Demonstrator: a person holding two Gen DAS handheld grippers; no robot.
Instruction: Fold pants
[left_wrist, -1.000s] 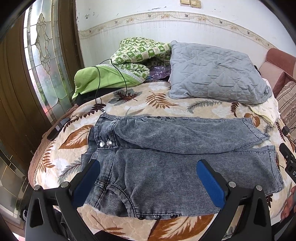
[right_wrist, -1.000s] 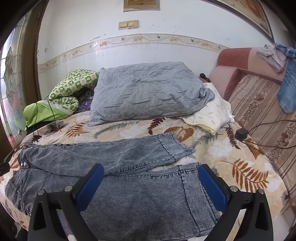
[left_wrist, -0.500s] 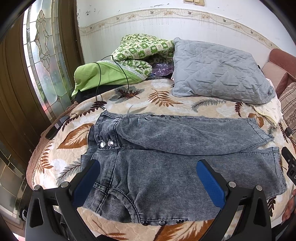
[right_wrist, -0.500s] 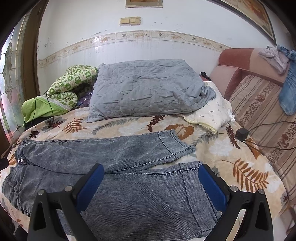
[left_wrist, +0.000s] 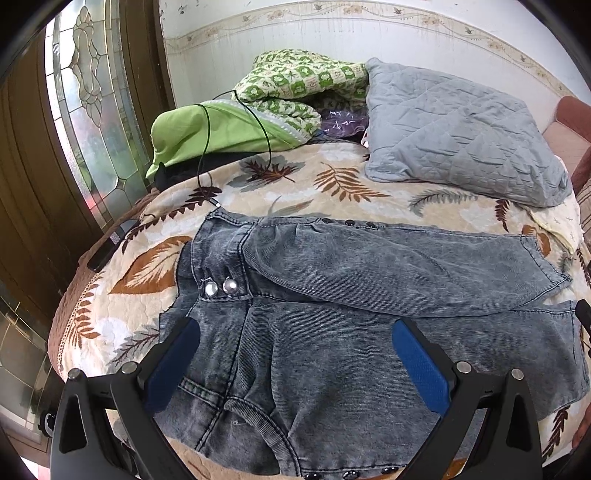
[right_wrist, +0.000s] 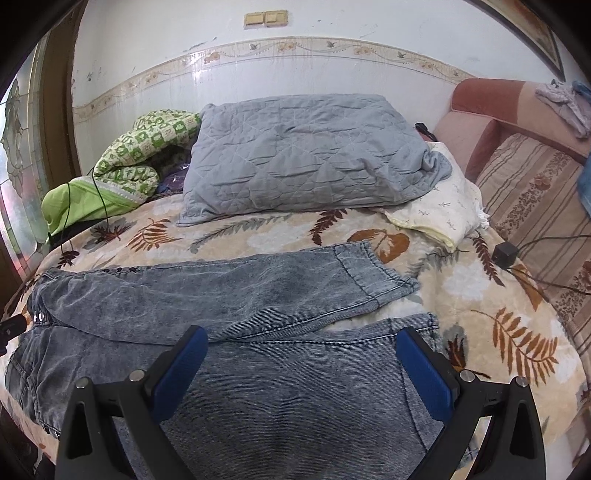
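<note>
The pants lie flat on the bed, long axis running left to right, waist toward the left and leg ends toward the right. The left gripper hovers over the waist end, the right gripper over the near leg's hem; both are spread wide and hold nothing.

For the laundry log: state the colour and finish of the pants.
Grey-blue, mottled acid-wash denim pants, with two silver buttons at the waistband. Clearest in the left wrist view.
</note>
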